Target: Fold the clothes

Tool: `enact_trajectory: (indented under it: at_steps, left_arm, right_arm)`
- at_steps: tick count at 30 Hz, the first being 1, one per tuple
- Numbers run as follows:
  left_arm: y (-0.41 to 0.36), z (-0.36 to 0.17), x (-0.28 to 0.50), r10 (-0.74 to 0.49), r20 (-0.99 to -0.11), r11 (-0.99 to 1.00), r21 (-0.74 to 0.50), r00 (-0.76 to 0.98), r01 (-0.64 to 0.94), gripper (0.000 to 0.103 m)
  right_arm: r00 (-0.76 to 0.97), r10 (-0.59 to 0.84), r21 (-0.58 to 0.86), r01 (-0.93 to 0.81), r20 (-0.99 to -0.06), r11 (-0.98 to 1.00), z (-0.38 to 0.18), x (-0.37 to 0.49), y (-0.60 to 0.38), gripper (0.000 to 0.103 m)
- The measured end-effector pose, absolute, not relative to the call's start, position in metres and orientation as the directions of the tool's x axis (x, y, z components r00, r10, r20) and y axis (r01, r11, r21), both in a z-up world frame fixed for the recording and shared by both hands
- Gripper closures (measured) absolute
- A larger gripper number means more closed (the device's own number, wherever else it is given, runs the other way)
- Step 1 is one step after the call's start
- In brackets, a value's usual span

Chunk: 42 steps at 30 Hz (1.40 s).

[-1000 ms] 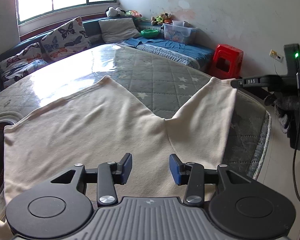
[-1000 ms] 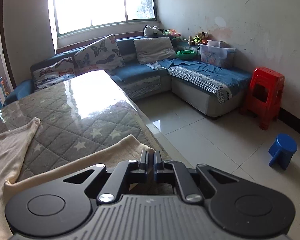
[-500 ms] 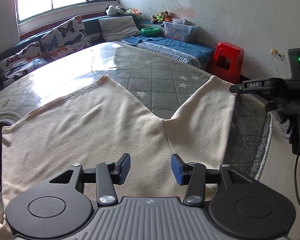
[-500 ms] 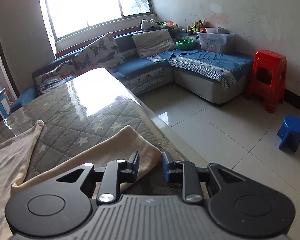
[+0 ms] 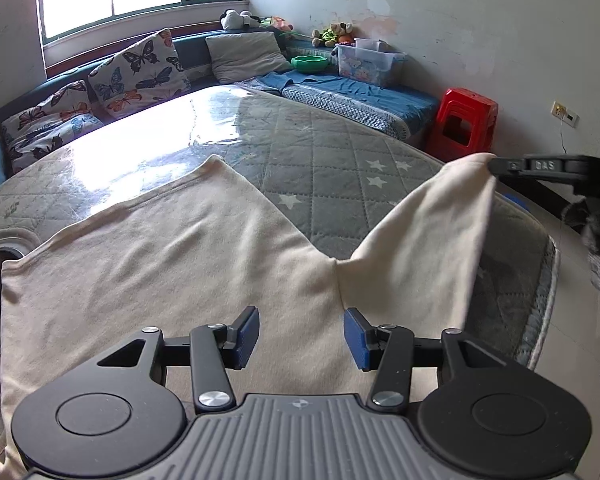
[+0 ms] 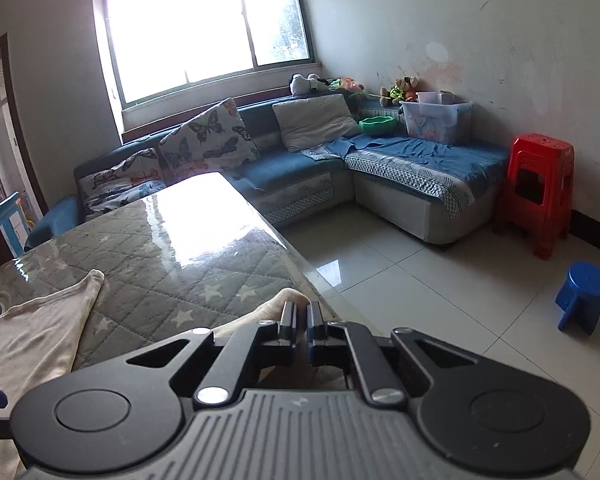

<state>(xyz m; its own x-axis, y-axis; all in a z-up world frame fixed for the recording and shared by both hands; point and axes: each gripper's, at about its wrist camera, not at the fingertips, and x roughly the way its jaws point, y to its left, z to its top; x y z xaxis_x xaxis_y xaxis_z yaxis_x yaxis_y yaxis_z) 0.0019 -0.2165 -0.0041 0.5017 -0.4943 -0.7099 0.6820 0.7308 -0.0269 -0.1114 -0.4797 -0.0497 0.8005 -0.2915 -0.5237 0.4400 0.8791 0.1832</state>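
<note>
A cream garment (image 5: 180, 256) lies spread on the quilted grey table (image 5: 320, 156). My left gripper (image 5: 300, 334) is open and hovers just above the cloth near its front middle, holding nothing. My right gripper (image 6: 301, 314) is shut on the garment's right sleeve end (image 6: 290, 295). In the left wrist view the right gripper (image 5: 496, 166) holds that sleeve (image 5: 428, 248) lifted off the table at the right. The garment's far corner also shows in the right wrist view (image 6: 40, 320).
The table's right edge (image 5: 548, 280) drops to tiled floor (image 6: 440, 280). A blue corner sofa (image 6: 400, 168) with cushions stands behind. A red stool stack (image 6: 538, 192) and a small blue stool (image 6: 584, 296) stand by the wall.
My right gripper opened, then shut again on the sleeve end and raised it off the table. My left gripper stayed open over the cloth.
</note>
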Motion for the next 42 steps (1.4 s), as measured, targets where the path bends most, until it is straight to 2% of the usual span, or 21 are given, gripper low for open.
enact_trajectory:
  at_steps: [4,15,20,25,33,39,41,42]
  left_arm:
    - [-0.224,-0.006,0.009,-0.483,-0.709,0.742,-0.019,0.514,0.67,0.053]
    - [-0.233,-0.012,0.022,-0.484,-0.707,0.764,-0.054,0.516,0.643,0.053]
    - [-0.201,0.002,0.014,-0.499,-0.683,0.773,-0.072,0.534,0.63,0.051]
    - [-0.145,0.012,0.013,-0.449,-0.668,0.831,-0.07,0.593,0.551,0.05]
    - [-0.065,0.02,-0.002,-0.363,-0.633,0.903,-0.057,0.684,0.427,0.047]
    - [-0.024,0.015,-0.014,-0.304,-0.631,0.938,-0.067,0.713,0.34,0.046]
    - [-0.014,0.013,-0.016,-0.292,-0.632,0.945,-0.076,0.717,0.318,0.046]
    - [-0.01,0.012,-0.017,-0.286,-0.632,0.948,-0.076,0.72,0.31,0.046]
  right_arm:
    - [0.82,-0.277,0.211,0.426,-0.5,0.88,-0.039,-0.117,-0.478,0.099]
    - [0.895,-0.228,0.178,0.314,-0.384,0.932,0.018,-0.131,-0.443,0.099]
    - [0.94,-0.131,0.138,0.182,-0.316,0.974,0.052,-0.131,-0.402,0.099]
    - [0.957,0.008,0.073,0.014,-0.291,0.997,0.072,-0.119,-0.351,0.099]
    - [0.907,0.243,-0.006,-0.261,-0.345,0.965,0.072,-0.087,-0.261,0.099]
    - [0.799,0.393,-0.02,-0.45,-0.454,0.893,0.047,-0.069,-0.189,0.099]
    - [0.77,0.42,-0.01,-0.484,-0.48,0.875,0.04,-0.068,-0.179,0.096]
    - [0.754,0.435,-0.006,-0.503,-0.492,0.864,0.038,-0.071,-0.175,0.092]
